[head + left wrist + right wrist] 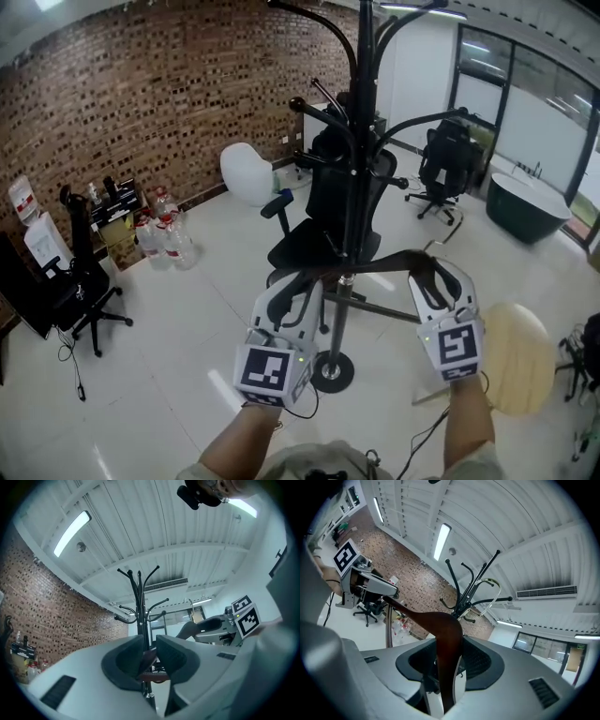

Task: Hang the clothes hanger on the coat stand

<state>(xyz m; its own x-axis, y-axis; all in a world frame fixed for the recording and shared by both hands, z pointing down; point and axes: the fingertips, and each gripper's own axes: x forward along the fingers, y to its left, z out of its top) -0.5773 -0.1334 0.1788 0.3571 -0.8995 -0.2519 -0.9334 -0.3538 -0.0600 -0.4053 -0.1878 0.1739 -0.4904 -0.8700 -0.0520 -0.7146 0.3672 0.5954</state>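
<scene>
Dark brown wooden clothes hanger (384, 263) sits level just in front of the person, carried at both ends. The left gripper (292, 286), white with dark padded jaws, is clamped on one tip. The right gripper (439, 277) is clamped on the other, with the wood standing up between its pads in the right gripper view.

The hanger crosses right before the pole of the black metal coat stand (354, 187). It is low on the pole, not far above the stand's round base (333, 370). The hanger's thin silver wire hook (497, 590) rises close to the stand's lower curved arms. I cannot tell whether it touches or loops over one.

In my judgement the carry and approach are done. Setting the hook over an arm and letting go with both grippers remain.

Room is tight near the pole. Knobbed side arms (323, 112) jut out above the hanger and could catch the wood as it rises.

A black office chair (328, 206) crowds the stand from behind, and a round pale wooden table (516, 356) sits near the right gripper. The white floor (187, 319) to the left is open as far as the brick wall (141, 103).
</scene>
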